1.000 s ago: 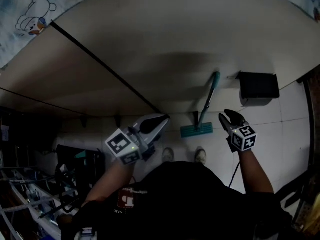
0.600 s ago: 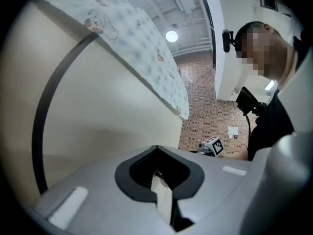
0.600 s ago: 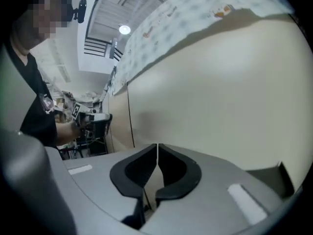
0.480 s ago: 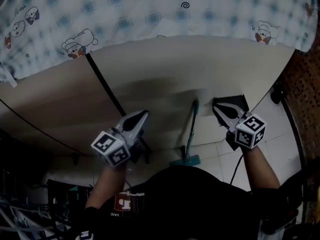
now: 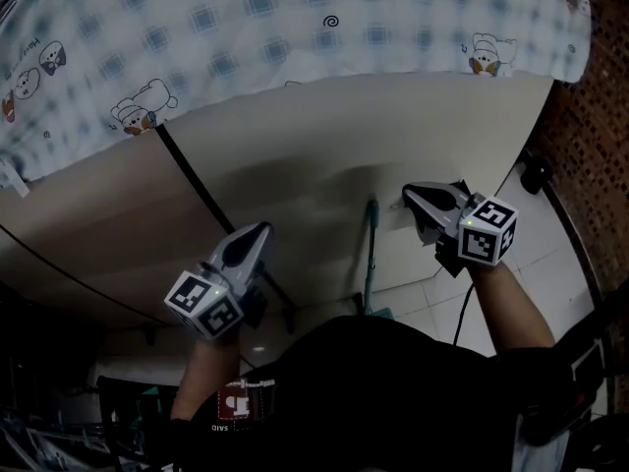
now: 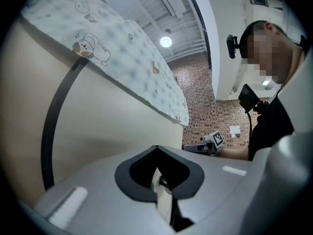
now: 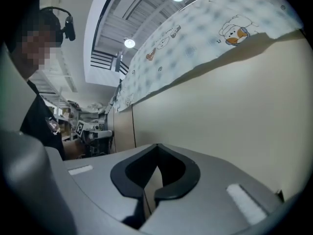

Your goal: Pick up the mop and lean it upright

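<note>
Teal long-handled mop is judged already leaned upright on the beige wall at twelve o'clock. The grey left gripper and right gripper are clenched empty, so only withdrawal is called for.

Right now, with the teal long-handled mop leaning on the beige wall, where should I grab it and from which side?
Take the teal long-handled mop by the upper stretch of its thin shaft, probably from the room side: it stands nearly upright against the beige wall, which blocks the back. The jaws should straddle the shaft sideways. The right gripper is nearer but shut, so open it first.
</note>
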A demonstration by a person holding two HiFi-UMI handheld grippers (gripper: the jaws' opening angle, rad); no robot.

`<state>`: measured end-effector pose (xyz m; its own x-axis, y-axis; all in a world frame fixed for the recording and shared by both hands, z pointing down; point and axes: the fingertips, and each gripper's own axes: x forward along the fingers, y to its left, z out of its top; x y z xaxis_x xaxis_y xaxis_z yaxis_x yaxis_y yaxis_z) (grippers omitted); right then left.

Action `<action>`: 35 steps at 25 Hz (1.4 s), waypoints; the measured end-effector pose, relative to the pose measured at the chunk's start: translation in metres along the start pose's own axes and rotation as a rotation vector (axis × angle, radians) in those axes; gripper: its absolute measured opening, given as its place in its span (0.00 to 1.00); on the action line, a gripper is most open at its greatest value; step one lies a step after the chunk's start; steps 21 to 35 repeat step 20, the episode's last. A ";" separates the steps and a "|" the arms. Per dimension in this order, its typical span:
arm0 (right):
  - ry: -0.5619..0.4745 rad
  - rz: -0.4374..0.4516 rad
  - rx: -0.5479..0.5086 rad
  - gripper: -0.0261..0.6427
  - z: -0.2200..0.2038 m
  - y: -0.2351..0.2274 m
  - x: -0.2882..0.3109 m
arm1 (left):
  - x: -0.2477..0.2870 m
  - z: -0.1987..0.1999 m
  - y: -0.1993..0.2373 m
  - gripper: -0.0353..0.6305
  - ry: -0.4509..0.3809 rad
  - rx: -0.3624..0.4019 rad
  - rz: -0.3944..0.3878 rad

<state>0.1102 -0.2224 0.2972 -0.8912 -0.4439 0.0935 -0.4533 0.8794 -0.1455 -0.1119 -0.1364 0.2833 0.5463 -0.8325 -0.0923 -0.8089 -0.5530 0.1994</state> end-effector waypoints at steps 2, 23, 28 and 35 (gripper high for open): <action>0.007 0.003 -0.016 0.06 0.001 0.001 0.003 | -0.001 0.001 0.003 0.05 -0.005 0.000 0.006; 0.016 0.007 -0.024 0.06 0.000 -0.001 0.005 | 0.005 -0.003 0.005 0.05 -0.005 -0.009 -0.003; 0.016 0.007 -0.024 0.06 0.000 -0.001 0.005 | 0.005 -0.003 0.005 0.05 -0.005 -0.009 -0.003; 0.016 0.007 -0.024 0.06 0.000 -0.001 0.005 | 0.005 -0.003 0.005 0.05 -0.005 -0.009 -0.003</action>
